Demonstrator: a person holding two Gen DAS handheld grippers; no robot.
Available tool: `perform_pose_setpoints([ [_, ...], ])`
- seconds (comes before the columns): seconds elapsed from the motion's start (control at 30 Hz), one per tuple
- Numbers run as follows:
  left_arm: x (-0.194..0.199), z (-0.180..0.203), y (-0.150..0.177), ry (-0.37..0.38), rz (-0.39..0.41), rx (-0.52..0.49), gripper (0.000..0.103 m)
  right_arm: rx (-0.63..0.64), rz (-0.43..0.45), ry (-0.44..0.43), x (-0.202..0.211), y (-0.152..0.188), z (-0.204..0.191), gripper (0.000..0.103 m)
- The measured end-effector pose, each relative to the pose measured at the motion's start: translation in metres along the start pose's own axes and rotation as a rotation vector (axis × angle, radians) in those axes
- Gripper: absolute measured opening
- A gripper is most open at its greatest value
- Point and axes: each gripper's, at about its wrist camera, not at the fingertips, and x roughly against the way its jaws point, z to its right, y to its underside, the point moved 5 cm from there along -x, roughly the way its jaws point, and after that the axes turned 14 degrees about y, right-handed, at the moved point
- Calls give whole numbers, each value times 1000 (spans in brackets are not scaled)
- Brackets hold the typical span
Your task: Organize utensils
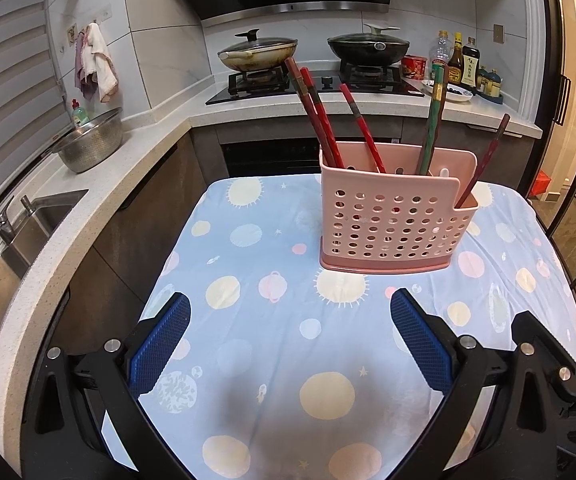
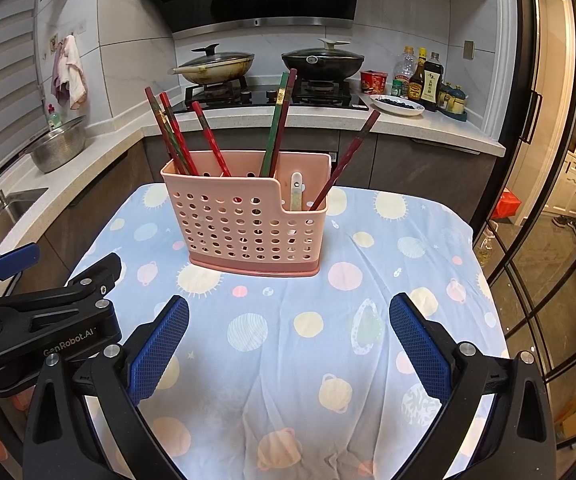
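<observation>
Both grippers are empty. Left gripper (image 1: 290, 336) hangs over the near part of the table with its blue pads spread wide and nothing between them; right gripper (image 2: 288, 336) is in the same condition — jaws fully parted, nothing held.

The pink holder (image 1: 398, 216) stands upright on the patterned tablecloth (image 1: 271, 360), toward the far side of the table, well apart from either set of fingers. Its main compartment carries three red chopsticks (image 2: 175, 136) leaning left and a green-and-red pair (image 2: 277, 124) leaning right. The lower side compartment holds one dark red chopstick (image 2: 346, 160) leaning outward and a pale short utensil (image 2: 296, 192) (kind not determinable). No loose utensil is visible on the cloth in either view.

Judgement: the task appears at or near completion, or between picks — no item is in hand and none lies waiting in sight. If sorting continues, the likely candidate is the lone dark red chopstick, apart from the others. That move would call for reaching forward over the rim, closing on the upper shaft, and lifting straight up so the light holder is not tipped or dragged
</observation>
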Motion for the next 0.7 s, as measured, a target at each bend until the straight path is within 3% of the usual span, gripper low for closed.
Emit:
perform_pose_setpoints([
  [0.7,-2,-1,0,-5,-5,-3,96,0,-4,0,-1,1,0,97],
])
